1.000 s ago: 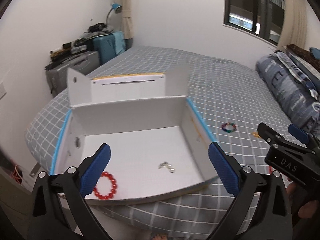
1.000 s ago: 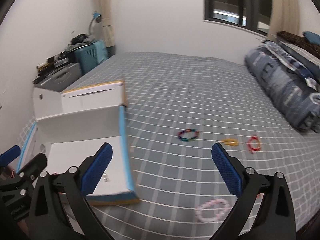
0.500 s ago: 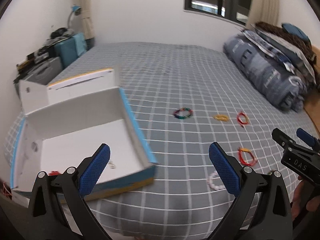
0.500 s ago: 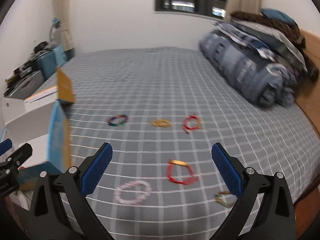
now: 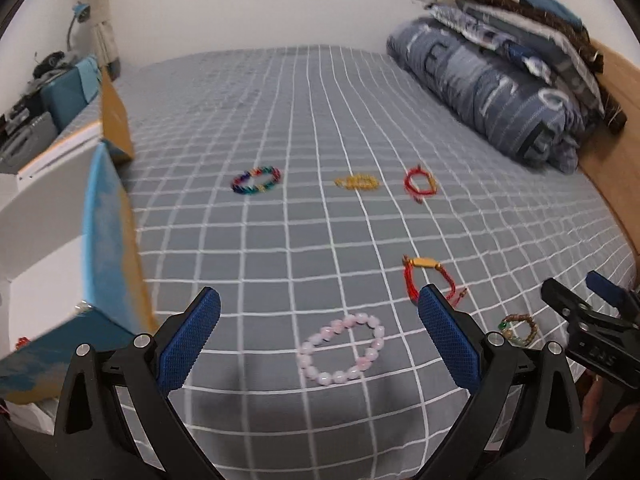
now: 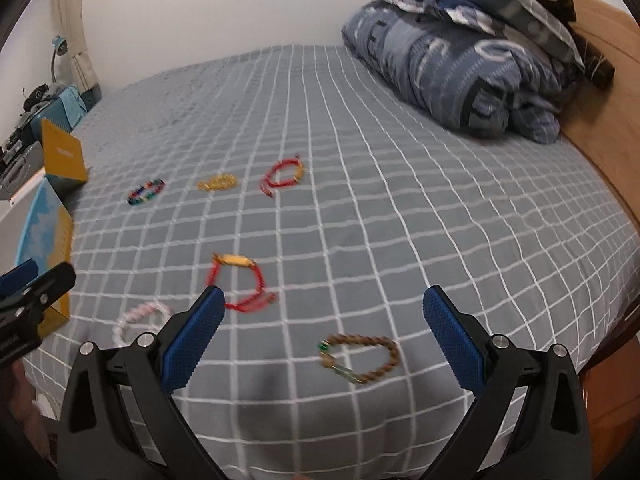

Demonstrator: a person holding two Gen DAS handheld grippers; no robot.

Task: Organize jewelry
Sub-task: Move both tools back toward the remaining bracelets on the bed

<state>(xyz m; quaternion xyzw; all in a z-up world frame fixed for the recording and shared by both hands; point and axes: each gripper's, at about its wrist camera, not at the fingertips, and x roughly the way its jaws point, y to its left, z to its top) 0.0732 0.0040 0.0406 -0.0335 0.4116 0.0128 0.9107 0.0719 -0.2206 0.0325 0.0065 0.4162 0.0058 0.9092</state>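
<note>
Pink bracelet [image 5: 341, 349] between left fingers [image 5: 188, 340]

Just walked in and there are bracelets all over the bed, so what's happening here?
Someone is sorting bracelets into the box at the bed's left edge, a claw in each hand. Both claws are open and empty. The left claw hovers over the pink bracelet, the right claw over the brown bracelet. Four more lie on the bedspread.

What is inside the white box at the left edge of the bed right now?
In the left wrist view, the box shows a bare white floor and a sliver of red beads near its front corner. Its blue side wall hides the rest.
</note>
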